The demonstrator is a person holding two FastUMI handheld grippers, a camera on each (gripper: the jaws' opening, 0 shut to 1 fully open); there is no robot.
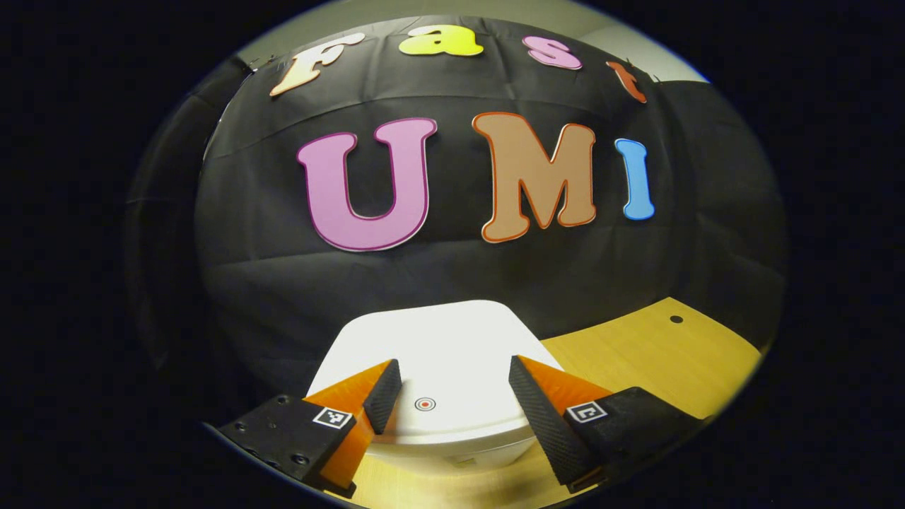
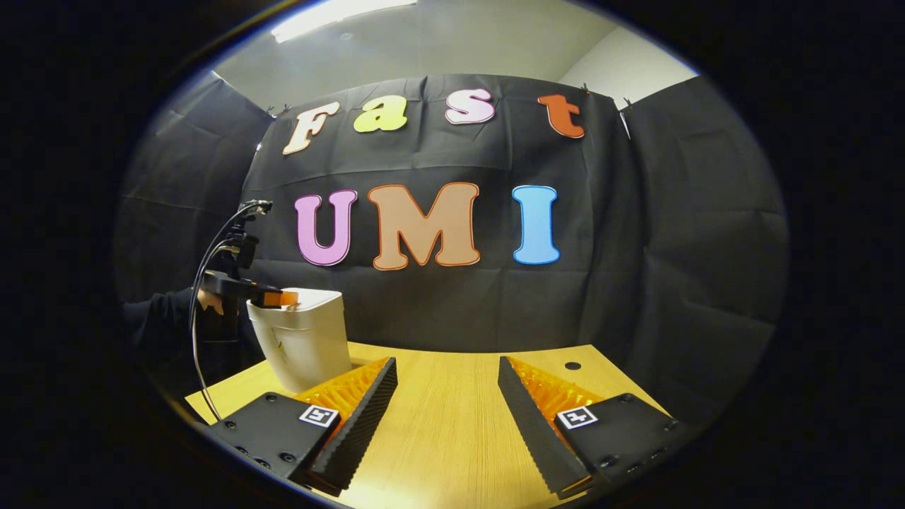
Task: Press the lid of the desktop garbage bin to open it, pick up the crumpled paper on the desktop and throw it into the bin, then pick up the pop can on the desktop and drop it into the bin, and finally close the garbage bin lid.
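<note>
Left tongs (image 1: 452,396) spread open, poised just above the closed lid (image 1: 431,353) of the white plastic desktop garbage bin (image 1: 459,452), fingers flanking a small red ring mark (image 1: 425,404) near the lid's front edge. Nothing gripped between the ribbed pads (image 1: 385,396). Cannot tell whether the fingers touch the lid or merely hang over it. Pale wooden worktop (image 1: 636,360) visible to the right of the bin, with a small dark hole (image 1: 676,319) near its far edge.

From the right gripper view: same white bin (image 2: 304,339) standing upright at the far left of the wooden worktop (image 2: 452,417), close against the black cloth wall. Left tongs (image 2: 279,299) seen farther off, resting at lid level over the bin's top, held by a hand (image 2: 210,300) in a dark sleeve (image 2: 155,311), with cables (image 2: 205,283) arcing up and back from the device. Right tongs (image 2: 447,396) wide open, empty, hovering low over bare worktop, well apart from the bin. Small dark hole (image 2: 572,366) in the wood just beyond the right finger.

Bin lid flat and shut on the body.
</note>
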